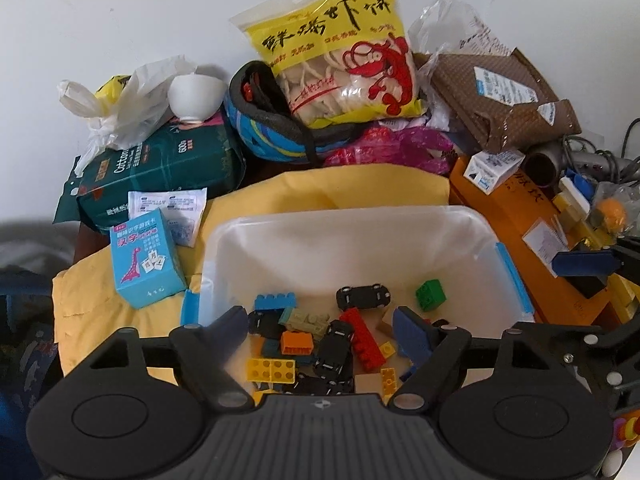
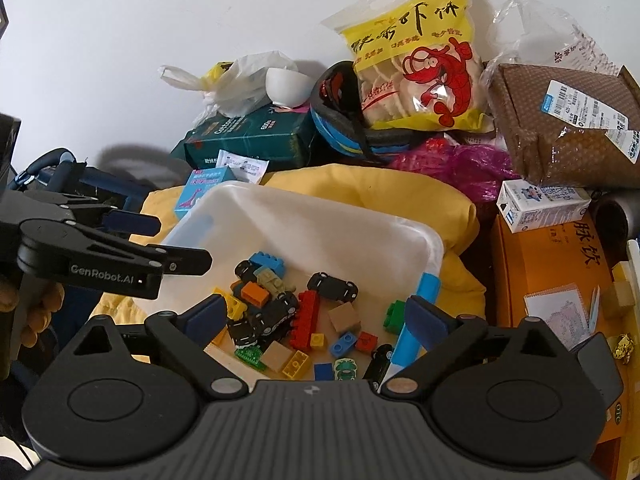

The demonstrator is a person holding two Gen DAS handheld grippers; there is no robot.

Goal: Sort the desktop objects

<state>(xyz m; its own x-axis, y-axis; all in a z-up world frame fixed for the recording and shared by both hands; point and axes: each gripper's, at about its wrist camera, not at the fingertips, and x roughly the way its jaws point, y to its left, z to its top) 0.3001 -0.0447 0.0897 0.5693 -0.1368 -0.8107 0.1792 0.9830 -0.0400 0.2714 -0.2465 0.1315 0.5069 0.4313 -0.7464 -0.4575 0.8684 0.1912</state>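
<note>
Both grippers hang over the translucent bin [image 1: 352,236], which sits on a yellow cloth [image 1: 340,188] in the middle of the clutter and already holds the sorted toys: a red brick [image 1: 362,338], a green brick [image 1: 430,295], black toy cars [image 1: 363,296] and a heap of other bricks at about 6 o'clock on its floor. The left gripper [image 1: 320,330] has its jaws spread wide with nothing between them, and the right gripper [image 2: 316,318] is likewise apart and empty. I judge the main risk to be crowding: the two tools are near each other above one bin, so a reach by either could knock the other or catch the bin's rim and slide it on the soft cloth. A second risk is the leaning pile at 12 o'clock, where a prawn cracker bag [image 1: 340,52] rests on a blue helmet [image 1: 264,128]; a nudge there could tip it toward the bin. The left wrist view shows the blue card box [image 1: 146,258] in full at 9 o'clock and the white packets [image 1: 176,210] behind it, mostly hidden in the other view. The right wrist view alone shows the left gripper from the side with the hand [image 2: 36,312] holding it at 9 o'clock, a milk carton [image 2: 540,204] face on, atop an orange box [image 2: 552,280], and the small pieces near the bin's front edge
</note>
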